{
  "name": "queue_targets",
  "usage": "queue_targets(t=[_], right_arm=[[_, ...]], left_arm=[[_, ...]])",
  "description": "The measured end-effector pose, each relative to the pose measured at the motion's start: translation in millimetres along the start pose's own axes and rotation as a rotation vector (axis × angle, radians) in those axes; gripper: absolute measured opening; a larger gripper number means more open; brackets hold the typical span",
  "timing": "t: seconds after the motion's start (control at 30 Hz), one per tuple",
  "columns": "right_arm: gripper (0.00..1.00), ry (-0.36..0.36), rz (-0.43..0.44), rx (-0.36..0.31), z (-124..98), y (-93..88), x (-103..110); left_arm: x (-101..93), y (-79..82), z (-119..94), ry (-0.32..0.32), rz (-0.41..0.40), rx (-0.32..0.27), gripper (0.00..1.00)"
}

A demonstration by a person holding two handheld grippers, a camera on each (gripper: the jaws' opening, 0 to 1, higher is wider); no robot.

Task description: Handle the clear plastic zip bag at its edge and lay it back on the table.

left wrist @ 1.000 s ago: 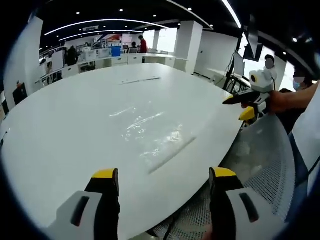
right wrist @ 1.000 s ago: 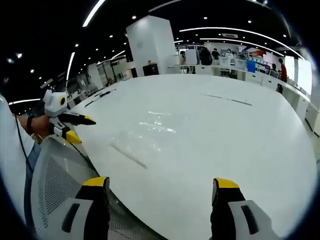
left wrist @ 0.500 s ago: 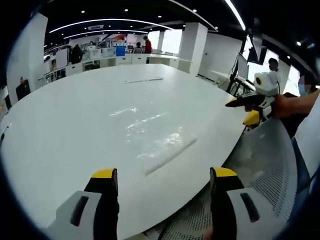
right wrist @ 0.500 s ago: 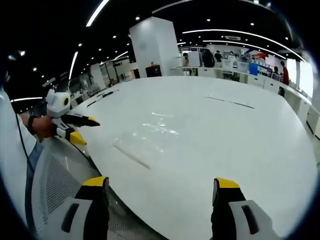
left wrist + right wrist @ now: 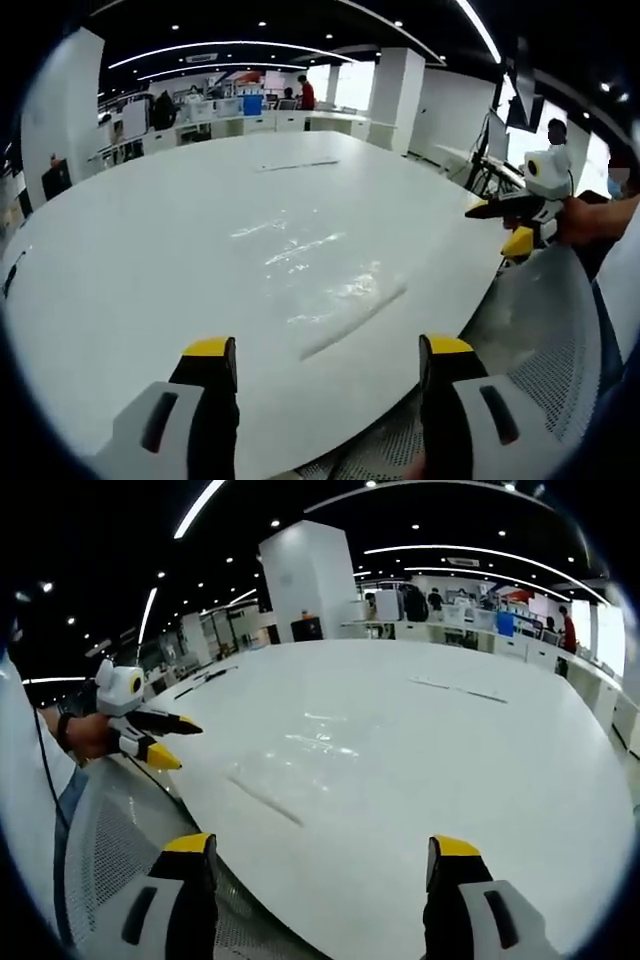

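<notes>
**Zip bag flat on table, both grippers clear of it**

The clear plastic zip bag (image 5: 320,285) lies flat on the large white table (image 5: 150,230), near the edge closest to the person. Its zip strip runs as a faint raised line along the side toward that edge. In the right gripper view the bag (image 5: 300,760) sits in the same place on the table (image 5: 480,760), zip strip toward the near rim.

The left gripper (image 5: 325,375) is held back over the table's rim, its yellow-tipped jaws spread wide with nothing between them. The right gripper (image 5: 312,865) stands likewise, jaws wide apart and empty, short of the bag.

Each gripper also shows in the other's view, held in a hand (image 5: 85,735) off the table's edge, jaws parted. A grey mesh chair back (image 5: 540,330) sits below the rim. Desks and people stand at the far end of the room.
</notes>
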State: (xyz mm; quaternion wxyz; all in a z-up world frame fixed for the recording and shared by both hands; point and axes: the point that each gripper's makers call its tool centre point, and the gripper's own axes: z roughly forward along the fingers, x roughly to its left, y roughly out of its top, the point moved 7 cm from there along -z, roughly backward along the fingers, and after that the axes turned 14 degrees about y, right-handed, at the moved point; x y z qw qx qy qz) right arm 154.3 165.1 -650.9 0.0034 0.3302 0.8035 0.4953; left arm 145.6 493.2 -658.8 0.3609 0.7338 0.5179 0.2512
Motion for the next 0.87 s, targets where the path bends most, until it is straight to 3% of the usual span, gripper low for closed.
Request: queue_targets(t=[0.37,0.87], right_arm=[[0.88,0.019,-0.003,-0.008,1.3,0.8,2.9],[0.87,0.018,-0.008,-0.031,-0.2,3.7,7.0]], left_arm=[[-14.9,-0.4,0.2,0.006,0.001,0.02,0.73],[-12.2,-2.1,1.5,0.02,0.009,0.029,0.72]])
